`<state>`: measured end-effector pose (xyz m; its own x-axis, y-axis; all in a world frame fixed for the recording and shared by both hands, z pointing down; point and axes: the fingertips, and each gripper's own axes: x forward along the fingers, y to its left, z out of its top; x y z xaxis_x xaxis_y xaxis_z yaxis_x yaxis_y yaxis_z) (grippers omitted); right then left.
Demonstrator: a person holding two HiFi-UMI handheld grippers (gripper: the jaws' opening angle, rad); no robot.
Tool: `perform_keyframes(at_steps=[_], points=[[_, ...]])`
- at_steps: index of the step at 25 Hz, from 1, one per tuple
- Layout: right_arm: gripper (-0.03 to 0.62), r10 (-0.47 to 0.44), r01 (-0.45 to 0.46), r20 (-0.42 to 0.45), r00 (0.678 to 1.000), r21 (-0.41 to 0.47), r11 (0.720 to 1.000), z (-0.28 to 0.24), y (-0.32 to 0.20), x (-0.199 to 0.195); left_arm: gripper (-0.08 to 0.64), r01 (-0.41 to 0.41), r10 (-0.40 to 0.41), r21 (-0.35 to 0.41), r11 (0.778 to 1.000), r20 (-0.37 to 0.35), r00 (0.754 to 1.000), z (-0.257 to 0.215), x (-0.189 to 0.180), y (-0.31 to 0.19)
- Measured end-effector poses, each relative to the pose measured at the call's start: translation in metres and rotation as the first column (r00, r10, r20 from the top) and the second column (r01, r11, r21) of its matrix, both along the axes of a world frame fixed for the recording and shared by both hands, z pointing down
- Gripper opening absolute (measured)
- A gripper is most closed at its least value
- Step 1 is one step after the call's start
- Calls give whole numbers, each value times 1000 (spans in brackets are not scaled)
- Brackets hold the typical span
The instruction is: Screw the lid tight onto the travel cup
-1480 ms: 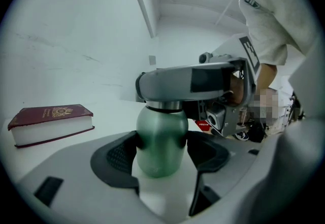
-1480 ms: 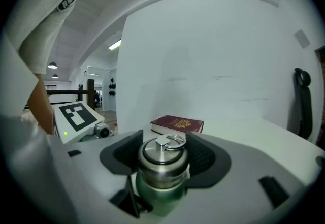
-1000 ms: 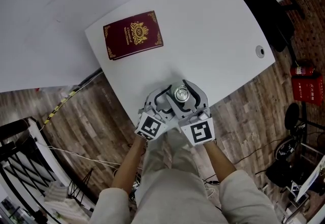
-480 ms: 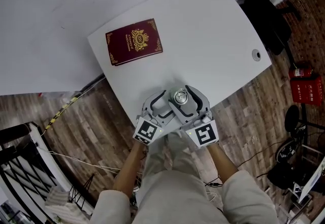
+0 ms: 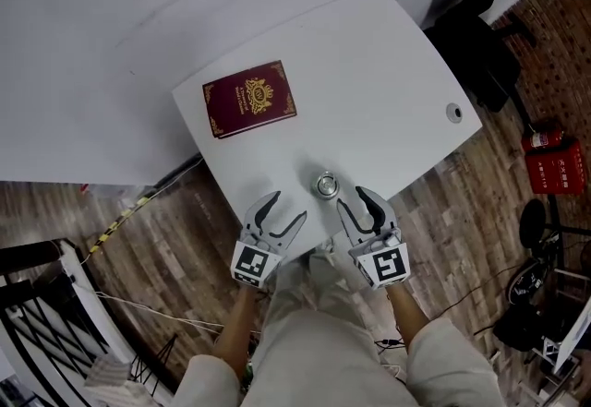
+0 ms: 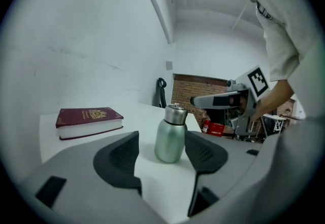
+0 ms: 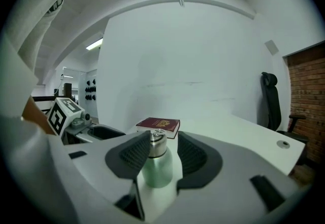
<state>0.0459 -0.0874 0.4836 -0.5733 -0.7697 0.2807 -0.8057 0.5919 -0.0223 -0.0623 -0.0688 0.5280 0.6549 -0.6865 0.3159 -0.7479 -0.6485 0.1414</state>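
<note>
Silver lid (image 6: 175, 115) on the pale green travel cup (image 5: 325, 185): what has changed around it?
Reply: Both grippers, closed in round the cup a second ago, have drawn back toward the person. Left gripper (image 5: 288, 206): fingers wide, just eased slightly inward, nothing between them. Right gripper (image 5: 352, 198): fingers just narrowed to a moderate gap, gripping nothing. The cup stands upright just beyond both sets of tips, by the bench's near edge.
Query: Meaning for the task?
Reply: Lid sits on the cup, untouched; screwing looks finished or paused, tightness not judgeable.
Query: Surroundings?
Reply: White bench (image 5: 388, 73), maroon book (image 5: 249, 98) far-left; wood-plank floor (image 5: 157, 239); black office chair (image 5: 480, 17) far-right
</note>
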Motion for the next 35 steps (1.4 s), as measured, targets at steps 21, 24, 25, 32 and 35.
perform_keyframes(at_steps=[21, 24, 25, 32, 35], points=[[0, 124, -124, 1, 992, 53, 991, -82, 9, 48, 9, 94, -98, 127, 987, 28, 995, -118, -35, 2], [0, 127, -127, 4, 992, 78, 989, -97, 6, 47, 9, 92, -100, 160, 983, 40, 994, -134, -39, -6], [0, 129, -129, 4, 992, 86, 988, -101, 6, 48, 9, 93, -101, 169, 981, 43, 994, -139, -40, -8], [0, 150, -150, 9, 989, 131, 980, -128, 11, 52, 8, 95, -106, 205, 974, 43, 993, -167, -43, -13], [-1, 155, -154, 8, 988, 142, 978, -135, 14, 56, 8, 101, -110, 222, 970, 29, 993, -177, -42, -14]])
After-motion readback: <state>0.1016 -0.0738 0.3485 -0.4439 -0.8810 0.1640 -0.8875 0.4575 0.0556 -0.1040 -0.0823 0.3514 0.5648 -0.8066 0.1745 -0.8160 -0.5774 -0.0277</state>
